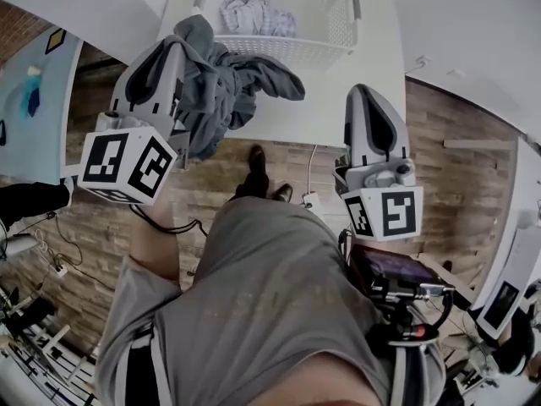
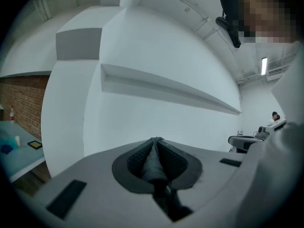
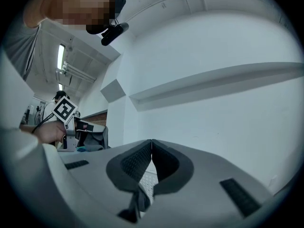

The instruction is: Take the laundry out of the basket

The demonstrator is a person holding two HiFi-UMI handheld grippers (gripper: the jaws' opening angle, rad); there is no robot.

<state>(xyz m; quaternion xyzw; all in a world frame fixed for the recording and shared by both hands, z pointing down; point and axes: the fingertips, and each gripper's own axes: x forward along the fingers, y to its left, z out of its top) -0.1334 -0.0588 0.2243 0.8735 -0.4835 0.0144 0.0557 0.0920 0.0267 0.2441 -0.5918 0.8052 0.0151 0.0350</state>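
**1. Laundry basket (image 1: 287, 51).** We record a white plastic tub, rectangular, with perforated lattice walls and a smooth rolled rim. It stands on a plain white counter (image 1: 338, 117) with a smooth surface.

**2. Pale crumpled garment (image 1: 256, 15).** Thin, wrinkled cloth bunched in a low heap. It lies inside the basket, against its near wall.

**3. Grey garment (image 1: 221, 91).** Soft matte cloth gathered in thick folds, with one sleeve-like length reaching to the right. It is outside the basket, hanging just in front of the near wall at the left corner and draping past the counter's near edge. Its top fold overlaps the basket's rim in the head view; we cannot tell whether the two touch.

**4. Left tongs (image 2: 155, 145).** Grey moulded shell with dark ribbed pads. The pads are pinched on a ridge of the grey garment, parted only by the cloth's thickness. They sit at the basket's near left, and the cloth hides their tips from the head view.

**5. Right tongs (image 3: 151, 146).** Same make. The pads meet at the tips and hold nothing. They sit at the basket's near right, apart from it.

**6. Surroundings.** On the near side of the basket, below the counter, we list a brick-pattern floor (image 1: 456, 176), dark shoes (image 1: 256, 166) and a white cable (image 1: 311, 172). The person's grey shirt (image 1: 270, 303) fills the lower head view.
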